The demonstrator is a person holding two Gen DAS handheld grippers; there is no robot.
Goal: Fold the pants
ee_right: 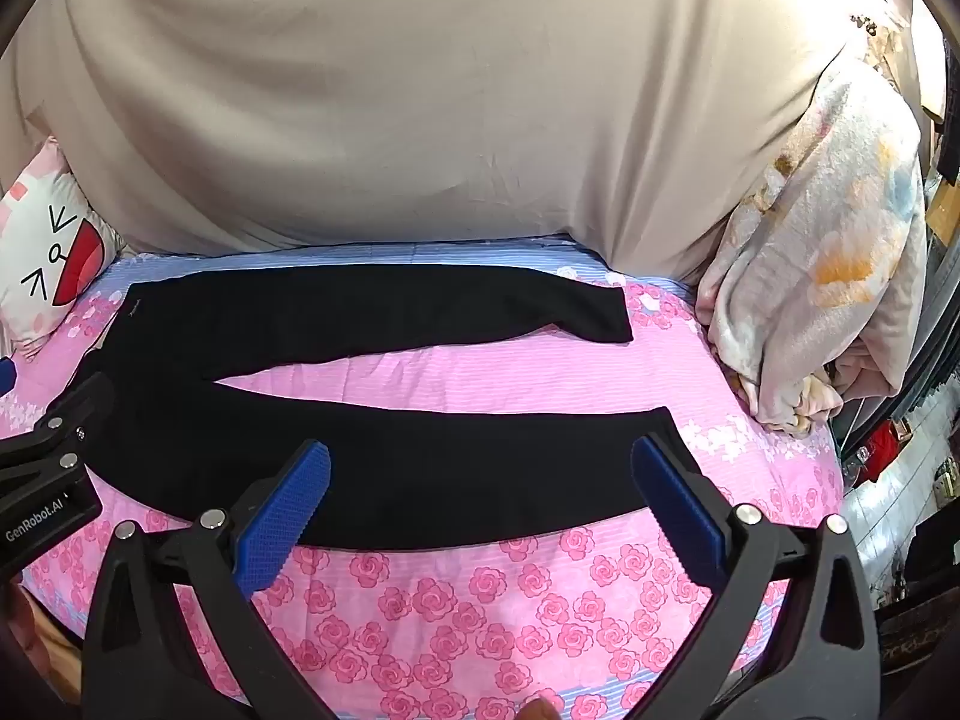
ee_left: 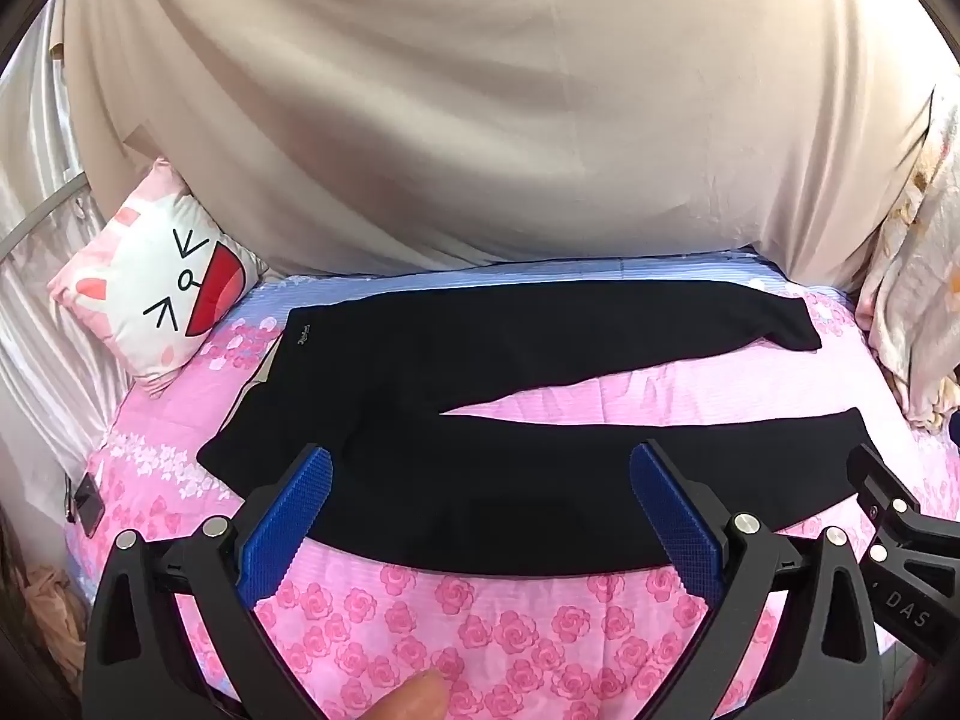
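In the left wrist view, the left gripper is wide open and empty above the near leg of the black pants, which lie flat on the pink bedspread. In the right wrist view, the right gripper is also fully open and empty; folding seems not yet begun, so next both should pinch the near leg's edge.

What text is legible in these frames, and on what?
"GenRobot.AI": white print on the left gripper's body, read at the left edge of the right wrist view.
"DAS": partial print on the right gripper's body, at the right edge of the left wrist view.
Small white logo at the waistband of the black pants: too small to read.
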